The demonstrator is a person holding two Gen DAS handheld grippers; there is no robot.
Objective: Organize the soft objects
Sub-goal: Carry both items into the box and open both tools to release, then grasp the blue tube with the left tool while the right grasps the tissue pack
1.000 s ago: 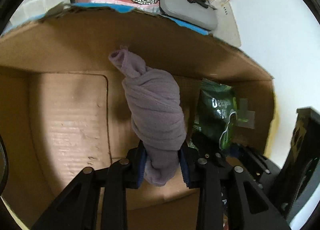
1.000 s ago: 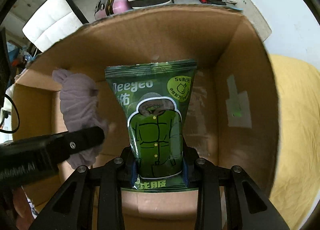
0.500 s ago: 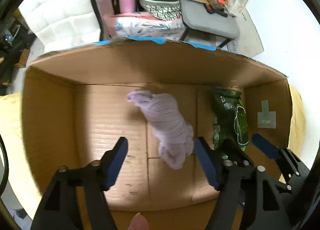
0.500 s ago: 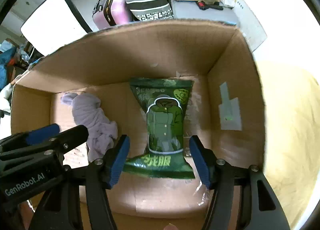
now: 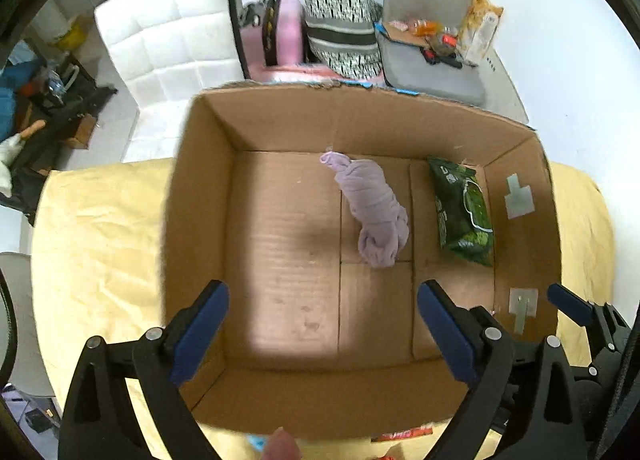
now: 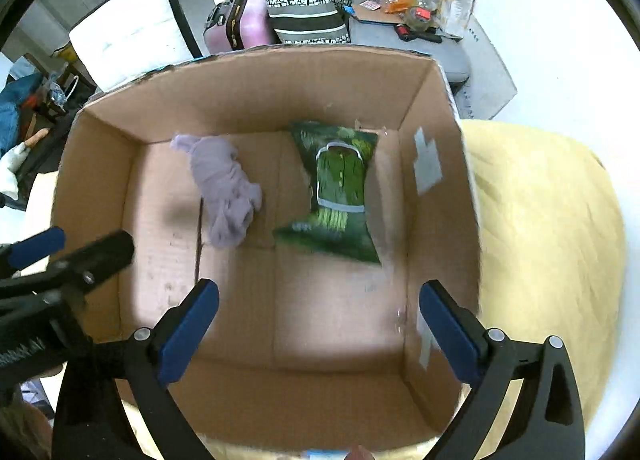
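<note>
Now both fingers spread wide, empty, above cardboard box (image 5: 200, 219), lilac cloth (image 5: 374, 207), green pouch (image 6: 338, 187) lying beyond.

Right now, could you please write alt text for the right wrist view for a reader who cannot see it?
An open cardboard box holds a bundled lilac cloth on the left and a green printed pouch on the right, lying apart. The open right gripper hovers above the near edge, holding nothing; the left gripper reaches in from the left.

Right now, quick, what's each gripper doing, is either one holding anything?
Left gripper: open, holding nothing, above the cardboard box.
Right gripper: open, holding nothing, above the same box.
</note>
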